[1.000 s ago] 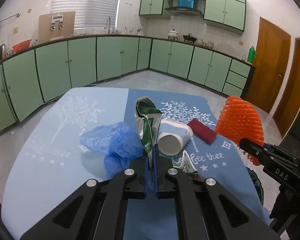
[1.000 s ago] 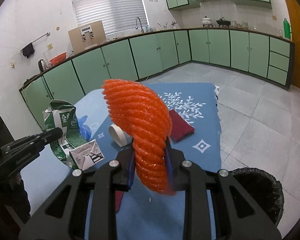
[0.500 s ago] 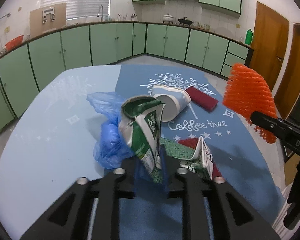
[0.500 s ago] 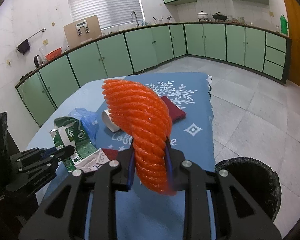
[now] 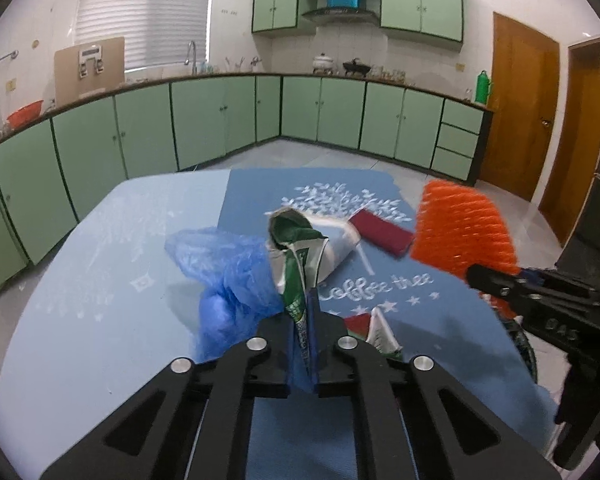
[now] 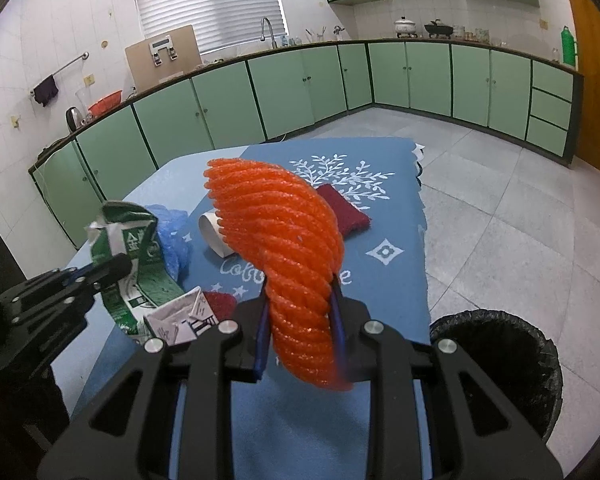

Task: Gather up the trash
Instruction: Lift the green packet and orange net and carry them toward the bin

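My left gripper (image 5: 303, 316) is shut on a crumpled green and white carton (image 5: 296, 264) and holds it above the table; the carton also shows in the right wrist view (image 6: 134, 256). My right gripper (image 6: 300, 300) is shut on an orange foam net (image 6: 284, 240), held above the table's right edge; the net also shows in the left wrist view (image 5: 462, 226). A black-lined trash bin (image 6: 504, 356) stands on the floor at the lower right.
On the blue tablecloth (image 5: 100, 280) lie a blue plastic bag (image 5: 228, 276), a white paper cup (image 6: 214, 232), a dark red cloth (image 5: 380, 232), a small folded white carton (image 6: 182, 318) and another red piece (image 6: 220, 304). Green cabinets line the walls.
The left gripper has lifted and turned the green carton more upright and edge-on. The right gripper with the orange net has drifted slightly; the bin shows closer at lower right.
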Tool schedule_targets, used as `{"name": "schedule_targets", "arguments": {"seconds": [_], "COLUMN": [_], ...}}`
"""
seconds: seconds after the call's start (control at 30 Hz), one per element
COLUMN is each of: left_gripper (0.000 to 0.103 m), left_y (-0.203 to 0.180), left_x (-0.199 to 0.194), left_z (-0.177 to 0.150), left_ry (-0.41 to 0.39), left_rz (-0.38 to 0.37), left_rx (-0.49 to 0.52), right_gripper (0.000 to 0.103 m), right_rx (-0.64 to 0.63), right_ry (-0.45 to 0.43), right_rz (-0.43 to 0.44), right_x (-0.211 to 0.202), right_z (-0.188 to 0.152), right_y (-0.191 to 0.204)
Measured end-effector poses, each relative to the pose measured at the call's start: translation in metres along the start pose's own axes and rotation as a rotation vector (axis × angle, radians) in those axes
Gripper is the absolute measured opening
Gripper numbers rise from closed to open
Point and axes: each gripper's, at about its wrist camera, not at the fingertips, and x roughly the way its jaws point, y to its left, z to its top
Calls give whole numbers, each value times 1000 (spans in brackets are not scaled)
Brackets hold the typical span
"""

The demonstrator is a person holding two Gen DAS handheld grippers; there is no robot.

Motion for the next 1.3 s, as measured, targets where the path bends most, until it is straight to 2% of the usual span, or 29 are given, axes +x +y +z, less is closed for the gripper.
{"name": "schedule_targets", "arguments": {"seconds": [0.17, 0.3, 0.33, 0.4, 0.6, 0.9, 0.97, 1.0, 1.07, 1.3], "left_gripper": [5, 11, 14, 33, 49, 52, 54, 59, 62, 65], "left_y": [-15, -13, -12, -8, -2, 0, 5, 7, 11, 8], "left_x": [-10, 0, 1, 1, 3, 15, 10, 7, -1, -19], "left_z": [-3, -11, -12, -10, 2, 11, 10, 9, 7, -11], "left_ry": [-13, 47, 55, 49, 21, 25, 16, 17, 21, 43], "left_rz": [-19, -28, -25, -10, -4, 8, 2, -1, 2, 5], "left_rx": [48, 28, 20, 10, 14, 36, 14, 7, -4, -1], "right_gripper": [24, 24, 24, 24, 24, 24, 24, 24, 24, 24], "right_rx": [1, 3, 2, 3, 10, 16, 16, 17, 20, 17], "right_ry": [-4, 1, 3, 6, 10, 13, 13, 14, 13, 12], "right_rz": [-5, -10, -12, -15, -16, -14, -15, -15, -15, -11], "right_x": [-3, -4, -4, -4, -1, 2, 1, 1, 1, 0], "right_z": [-1, -2, -2, -2, 1, 1, 1, 1, 1, -1], "right_y": [-1, -2, -2, -2, -3, -6, -7, -7, -8, -6]}}
